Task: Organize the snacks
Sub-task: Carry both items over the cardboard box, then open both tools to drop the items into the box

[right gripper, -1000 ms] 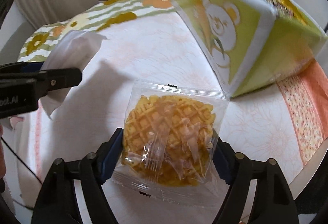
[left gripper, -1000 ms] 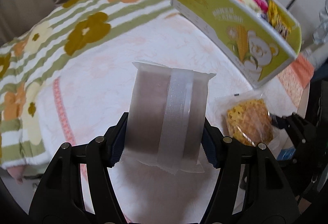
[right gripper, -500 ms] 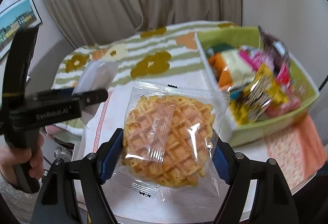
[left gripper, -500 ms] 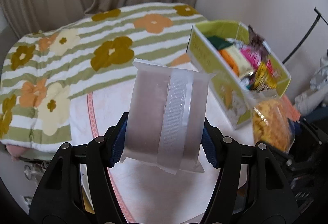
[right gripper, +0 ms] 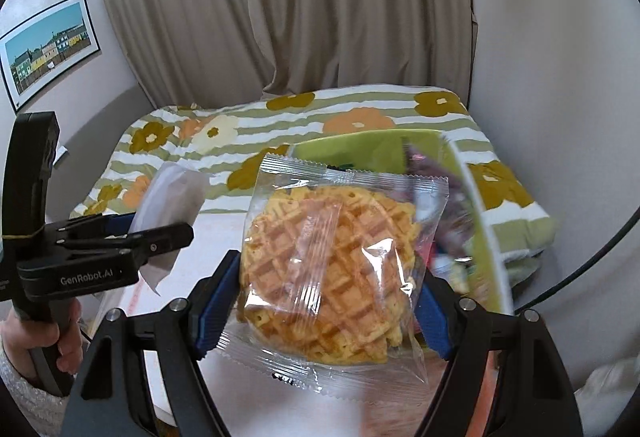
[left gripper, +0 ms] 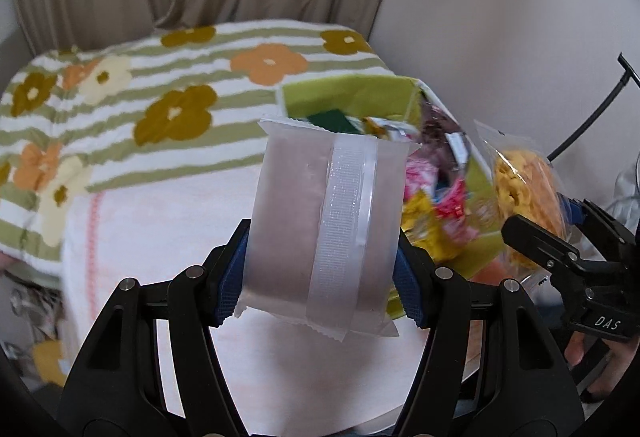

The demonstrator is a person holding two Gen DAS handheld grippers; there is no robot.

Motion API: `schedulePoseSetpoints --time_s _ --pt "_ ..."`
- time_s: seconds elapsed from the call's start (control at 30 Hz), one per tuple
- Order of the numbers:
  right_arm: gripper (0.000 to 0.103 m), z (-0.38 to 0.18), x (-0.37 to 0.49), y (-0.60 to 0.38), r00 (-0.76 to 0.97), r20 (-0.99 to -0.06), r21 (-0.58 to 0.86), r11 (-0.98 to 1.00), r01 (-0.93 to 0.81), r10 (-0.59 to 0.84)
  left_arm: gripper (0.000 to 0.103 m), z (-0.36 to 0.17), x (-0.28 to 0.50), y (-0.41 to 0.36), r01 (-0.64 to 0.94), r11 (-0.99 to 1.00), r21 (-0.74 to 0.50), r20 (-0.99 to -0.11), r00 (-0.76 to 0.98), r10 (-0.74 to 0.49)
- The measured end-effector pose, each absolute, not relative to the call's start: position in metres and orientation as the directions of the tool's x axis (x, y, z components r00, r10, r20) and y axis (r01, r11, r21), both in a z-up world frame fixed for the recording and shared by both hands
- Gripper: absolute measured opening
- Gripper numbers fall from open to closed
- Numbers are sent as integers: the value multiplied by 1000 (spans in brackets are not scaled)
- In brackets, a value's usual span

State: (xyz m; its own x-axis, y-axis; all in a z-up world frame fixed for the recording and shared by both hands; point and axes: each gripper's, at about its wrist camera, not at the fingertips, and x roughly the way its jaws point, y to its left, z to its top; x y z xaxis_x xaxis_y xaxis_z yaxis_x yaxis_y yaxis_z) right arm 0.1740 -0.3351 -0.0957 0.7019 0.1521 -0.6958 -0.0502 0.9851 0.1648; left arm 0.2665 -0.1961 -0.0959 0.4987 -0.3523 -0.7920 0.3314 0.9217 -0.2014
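Observation:
My left gripper (left gripper: 320, 285) is shut on a frosted white snack packet (left gripper: 320, 221), held up above the table; it also shows at the left of the right wrist view (right gripper: 168, 213). My right gripper (right gripper: 324, 309) is shut on a clear-wrapped waffle cookie (right gripper: 332, 277), also seen at the right of the left wrist view (left gripper: 524, 189). A green snack box (left gripper: 344, 97) full of colourful packets stands behind both packets, partly hidden; its rim shows in the right wrist view (right gripper: 484, 229).
A white tablecloth (left gripper: 160, 221) covers the table below. A striped flower-print blanket (left gripper: 120, 109) lies behind it. Curtains (right gripper: 320, 17) and a wall close the back. A framed picture (right gripper: 48, 49) hangs at left.
Both grippers have risen further from the table with their packets. The green box now sits lower in view, behind the held packets.

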Motion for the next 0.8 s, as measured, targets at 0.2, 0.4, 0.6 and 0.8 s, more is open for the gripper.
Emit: schedulePoseSetpoints --time_s 0.2,0.4,0.6,0.8 --pt "75 -106 183 -373 678 -710 208 976 -59 192 61 -123 275 -245 301 929 -216 -825 452 -338" --pt "75 -109 184 -390 673 -711 225 973 -59 205 88 -137 281 -257 306 903 -301 -821 399 -408" --pt "75 -114 185 -391 664 -718 231 972 -54 208 99 -125 270 -247 307 929 -206 -825 456 -334" --pt "75 -119 195 -389 640 -737 235 970 -58 217 99 -112 258 -226 290 950 -119 -817 515 -259"
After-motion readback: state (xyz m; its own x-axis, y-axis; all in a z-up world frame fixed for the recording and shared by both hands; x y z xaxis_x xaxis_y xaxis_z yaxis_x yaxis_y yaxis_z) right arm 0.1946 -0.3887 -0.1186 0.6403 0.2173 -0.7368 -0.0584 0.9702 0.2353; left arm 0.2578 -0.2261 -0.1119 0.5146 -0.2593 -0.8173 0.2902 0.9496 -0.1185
